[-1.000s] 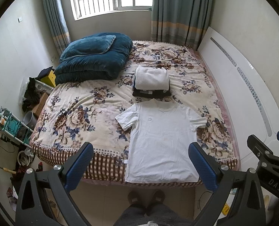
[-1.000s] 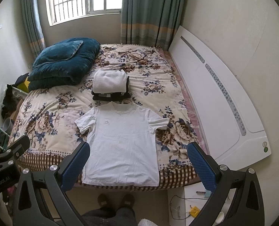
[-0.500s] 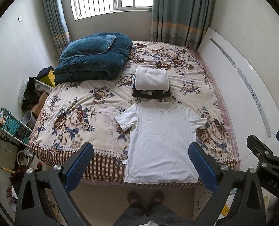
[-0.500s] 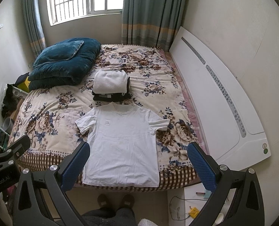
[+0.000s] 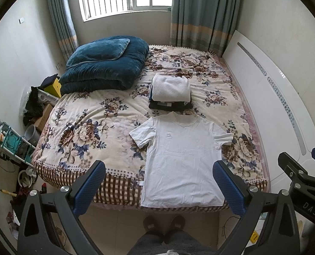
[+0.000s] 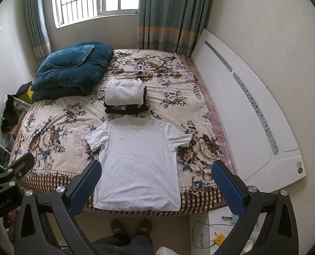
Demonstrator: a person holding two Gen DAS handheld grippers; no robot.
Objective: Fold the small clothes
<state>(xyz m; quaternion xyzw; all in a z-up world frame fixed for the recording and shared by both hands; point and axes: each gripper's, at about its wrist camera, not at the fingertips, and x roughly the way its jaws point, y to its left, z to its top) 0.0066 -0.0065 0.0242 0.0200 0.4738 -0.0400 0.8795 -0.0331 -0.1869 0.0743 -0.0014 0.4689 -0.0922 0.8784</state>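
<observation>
- White T-shirt (image 5: 182,159) lies flat and face up on the floral bed (image 5: 98,131), collar toward the window and hem at the near edge, over the checked border.
- Both short sleeves are spread out to the sides; the shirt shows only light creases.
- Just beyond the collar sits a stack of folded clothes (image 5: 171,92), a white piece on top of dark ones; in the right wrist view the stack (image 6: 125,97) looks to touch or nearly touch the collar of the shirt (image 6: 137,163).
- Folded teal quilt (image 5: 104,65) with a matching pillow on it rests at the far left corner of the bed.
- Left tool (image 5: 158,187) is held above the near bed edge, its blue-padded jaws spread wide and gripping nothing.
- Right tool (image 6: 156,187) hangs likewise over the shirt's lower half, jaws wide apart and empty, clear of the cloth.
- Slippered feet (image 5: 163,223) of the person stand on the tiled floor at the foot of the bed, below the shirt's hem.
- White headboard (image 6: 249,114) runs along the right side by the wall.
</observation>
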